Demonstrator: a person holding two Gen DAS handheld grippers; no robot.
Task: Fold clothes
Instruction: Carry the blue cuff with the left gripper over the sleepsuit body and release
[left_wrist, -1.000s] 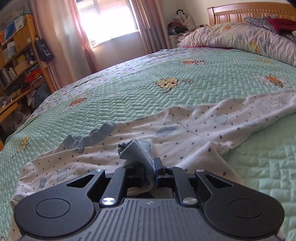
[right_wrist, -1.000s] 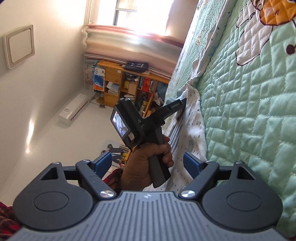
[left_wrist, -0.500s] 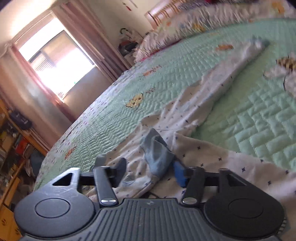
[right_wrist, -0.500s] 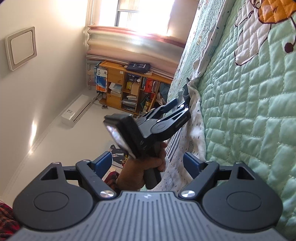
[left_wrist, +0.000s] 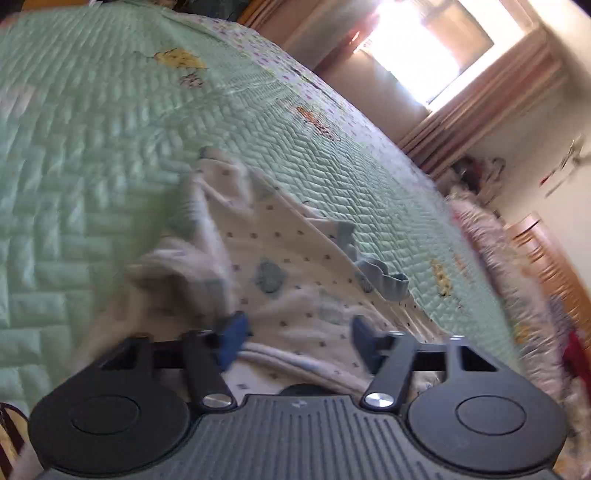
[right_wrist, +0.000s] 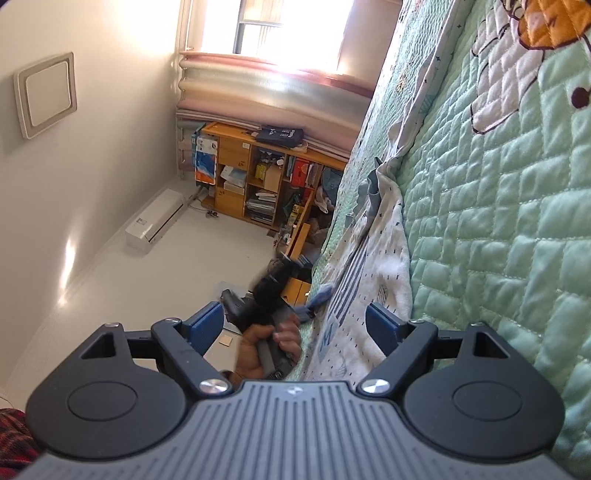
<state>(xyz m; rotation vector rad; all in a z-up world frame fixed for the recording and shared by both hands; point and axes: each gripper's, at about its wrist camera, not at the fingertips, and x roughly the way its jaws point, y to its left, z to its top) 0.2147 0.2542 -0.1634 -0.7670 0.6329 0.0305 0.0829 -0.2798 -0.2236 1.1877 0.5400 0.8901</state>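
my left claw sits low over the white dotted garment, and its jaws are closing with cloth lying between the blue pads, though the pads do not press on it, so i count it as released. the picture from this wrist is blurred and tilted. the garment lies spread on the green quilted bedspread, rumpled on the left side where a fold stands up, and its grey-blue ribbed collar lies at the far right edge of the cloth. a grey-blue patch shows in the middle of the fabric

my right claw points level along the side of the bed, jaws wide apart and holding nothing. through its camera i see the same garment hanging over the edge of the bedspread, with a striped band and a letter on it near the lower end. beside that edge a hand grips the black handle of the left claw, which is smeared by motion. behind stand a wooden bookshelf, an air conditioner on the wall, pink curtains and a bright window
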